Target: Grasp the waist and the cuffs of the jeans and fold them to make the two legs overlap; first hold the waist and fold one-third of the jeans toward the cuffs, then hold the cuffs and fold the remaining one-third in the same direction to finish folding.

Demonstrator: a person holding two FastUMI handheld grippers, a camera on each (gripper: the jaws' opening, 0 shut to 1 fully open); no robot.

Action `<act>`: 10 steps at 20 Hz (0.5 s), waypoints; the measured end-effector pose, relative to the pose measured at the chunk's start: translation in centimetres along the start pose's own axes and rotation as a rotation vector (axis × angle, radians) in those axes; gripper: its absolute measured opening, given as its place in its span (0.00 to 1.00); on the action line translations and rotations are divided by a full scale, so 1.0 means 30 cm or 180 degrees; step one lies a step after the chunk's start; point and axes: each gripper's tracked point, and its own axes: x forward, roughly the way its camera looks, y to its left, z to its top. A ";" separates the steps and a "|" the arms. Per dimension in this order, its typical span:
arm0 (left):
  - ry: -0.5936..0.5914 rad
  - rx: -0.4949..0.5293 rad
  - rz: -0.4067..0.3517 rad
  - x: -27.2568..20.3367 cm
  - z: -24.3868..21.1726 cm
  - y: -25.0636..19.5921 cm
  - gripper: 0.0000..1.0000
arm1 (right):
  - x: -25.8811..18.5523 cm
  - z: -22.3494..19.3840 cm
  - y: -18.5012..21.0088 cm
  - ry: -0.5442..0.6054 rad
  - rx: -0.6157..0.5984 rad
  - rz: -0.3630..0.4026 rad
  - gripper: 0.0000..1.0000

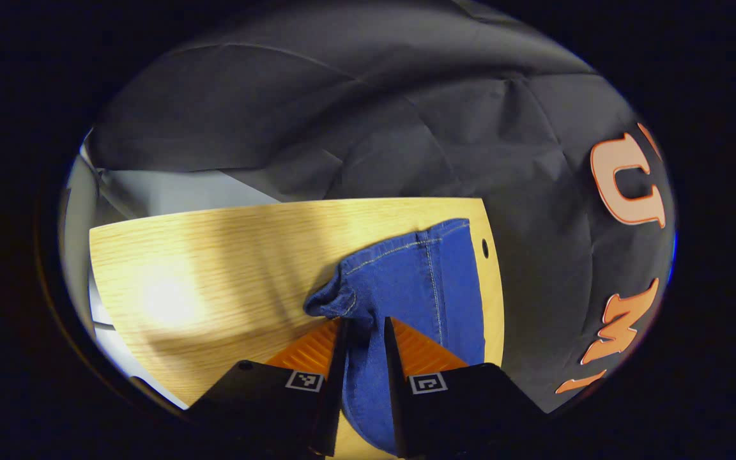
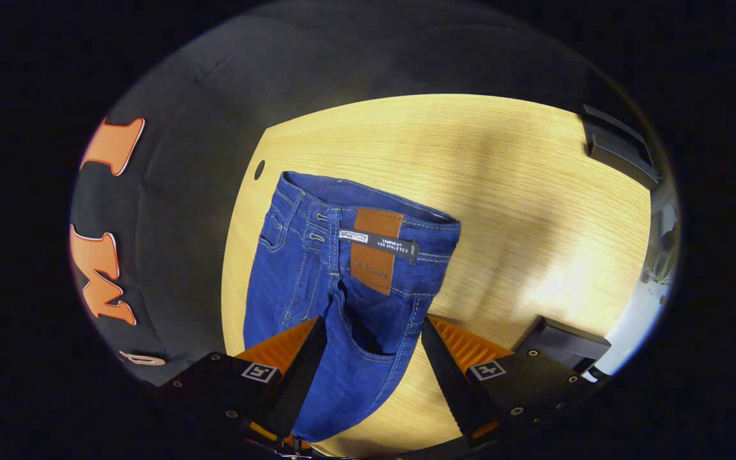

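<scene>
Both tools work the blue jeans lying along one edge of the wooden table. In the left gripper view, the left tool pinches the denim at the cuff end between nearly closed fingers. In the right gripper view, the right tool stands spread wide around the seat below the waist, and whether its fingers press the cloth cannot be told.

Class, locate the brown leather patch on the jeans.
In the right gripper view, the leather patch sits on the jeans' waistband, beyond the right gripper.

Left hand-held gripper fingers narrowly parted, pinching cloth; right hand-held gripper fingers spread wide.
</scene>
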 end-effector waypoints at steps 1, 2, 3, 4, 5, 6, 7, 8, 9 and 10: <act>0.0015 0.0030 -0.0015 0.007 -0.002 -0.012 0.35 | 0.016 0.000 0.014 0.0014 0.0084 0.0046 0.93; 0.0045 0.0062 -0.0018 0.016 -0.008 -0.020 0.35 | 0.031 0.001 0.019 0.0023 0.0124 0.0053 0.91; 0.0050 0.0077 -0.0024 0.024 -0.010 -0.031 0.35 | 0.042 0.003 0.012 0.0013 0.0141 0.0014 0.80; 0.0032 0.0112 0.0055 0.048 0.004 -0.015 0.35 | 0.049 0.001 0.006 0.0013 0.0123 -0.0027 0.75; 0.0059 -0.0016 0.0112 0.015 0.006 -0.011 0.26 | 0.050 -0.002 0.000 0.0006 0.0111 -0.0049 0.70; 0.0005 -0.0049 0.0092 0.030 0.006 -0.021 0.17 | 0.049 -0.009 -0.010 0.0039 0.0060 -0.0081 0.58; 0.0022 -0.0048 0.0090 0.049 -0.005 -0.022 0.07 | 0.045 -0.002 -0.041 -0.0005 0.0091 -0.0171 0.53; 0.0002 -0.0025 0.0102 0.055 0.001 -0.024 0.08 | 0.057 -0.003 -0.033 -0.0005 0.0226 -0.0154 0.41; 0.0022 -0.0003 0.0107 0.058 -0.007 -0.019 0.07 | 0.062 -0.017 -0.029 0.0032 0.0253 -0.0150 0.29; 0.0022 0.0020 0.0140 0.059 -0.007 -0.018 0.07 | 0.070 -0.015 -0.044 0.0043 0.0307 -0.0187 0.29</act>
